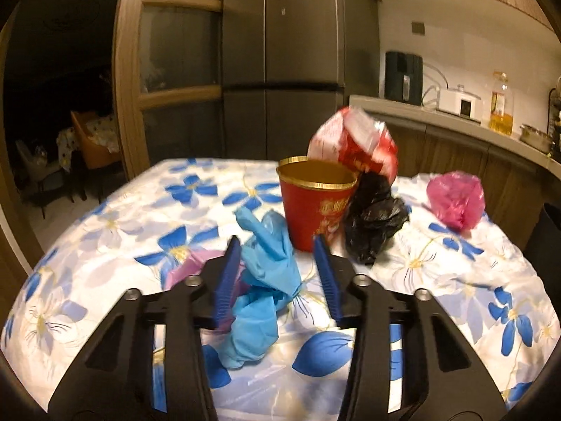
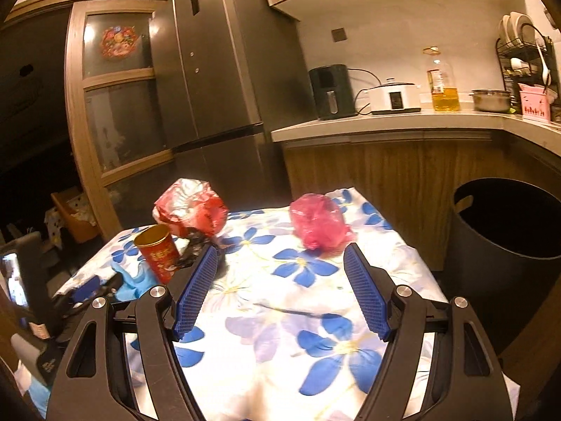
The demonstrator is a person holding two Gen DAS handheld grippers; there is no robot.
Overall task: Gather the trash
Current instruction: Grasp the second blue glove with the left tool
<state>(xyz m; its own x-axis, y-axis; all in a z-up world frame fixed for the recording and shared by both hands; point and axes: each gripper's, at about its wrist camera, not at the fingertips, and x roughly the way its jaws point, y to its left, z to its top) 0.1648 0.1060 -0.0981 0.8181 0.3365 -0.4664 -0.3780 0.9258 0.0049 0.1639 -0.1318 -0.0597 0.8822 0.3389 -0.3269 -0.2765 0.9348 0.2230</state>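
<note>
The left gripper point(image 1: 278, 273) stands with its jaws well apart around a crumpled blue glove point(image 1: 266, 280) that lies on the flowered cloth of the surface point(image 1: 438, 280); the glove sits between the blue pads, closer to the left-hand one, and nothing is clamped yet, so this looks like the line-up for a pinch before the fingers close. A bit of purple wrapper point(image 1: 182, 266) peeks out from under the left-hand finger and may get caught up in the same grab. Just beyond the glove stands a red cup point(image 1: 315, 210) with a gold rim, upright and open; a wrinkled black bag point(image 1: 375, 221) leans against its right side, and a red and white snack bag point(image 1: 354, 140) rises behind both. A pink plastic bag point(image 1: 455, 198) sits apart, toward the far right corner. The right gripper point(image 2: 278, 291) hovers over a bare stretch of the cloth, open wide and holding nothing, pointed roughly at that pink bag point(image 2: 320, 224), which seems its likely pick since it lies on that side. A dark bin point(image 2: 505, 231) stands on the floor just past the right edge of the surface, mouth open, so it is probably where the rubbish is meant to go. All the trash appears still to be on the surface, so the task seems barely begun. The glove is limp and should bunch up easily when squeezed, though a loose finger could trail.
</note>
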